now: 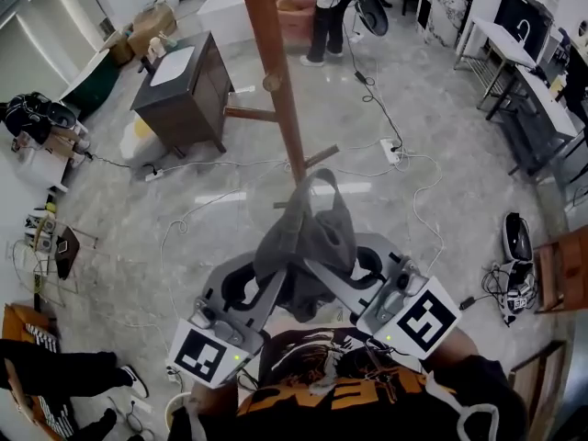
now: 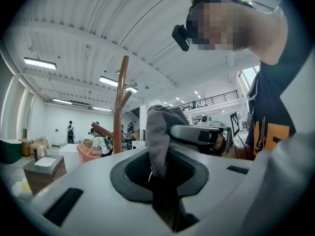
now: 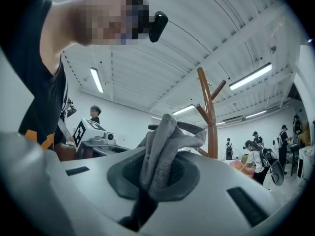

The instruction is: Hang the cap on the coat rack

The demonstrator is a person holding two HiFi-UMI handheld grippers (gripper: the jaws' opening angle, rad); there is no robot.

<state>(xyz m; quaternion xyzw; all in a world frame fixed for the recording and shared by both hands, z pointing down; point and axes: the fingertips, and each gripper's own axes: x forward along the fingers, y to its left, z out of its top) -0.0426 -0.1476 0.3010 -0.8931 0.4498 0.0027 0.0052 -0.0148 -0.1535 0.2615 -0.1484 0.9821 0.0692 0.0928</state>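
Grey cap (image 1: 308, 232) hangs bunched in mid-air, held betw. both tools. L tool (image 1: 276, 283) is clamped on the fabric, jaws part-way in round a thick fold. R tool (image 1: 331, 278) is pinched nearly closed on the other side. Brown wooden coat rack (image 1: 276, 72) stands just beyond; cap is near its post, not yet on a peg.

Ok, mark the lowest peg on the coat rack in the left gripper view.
The peg jutting left, low on the pole; the other visible branch forks right near its top.
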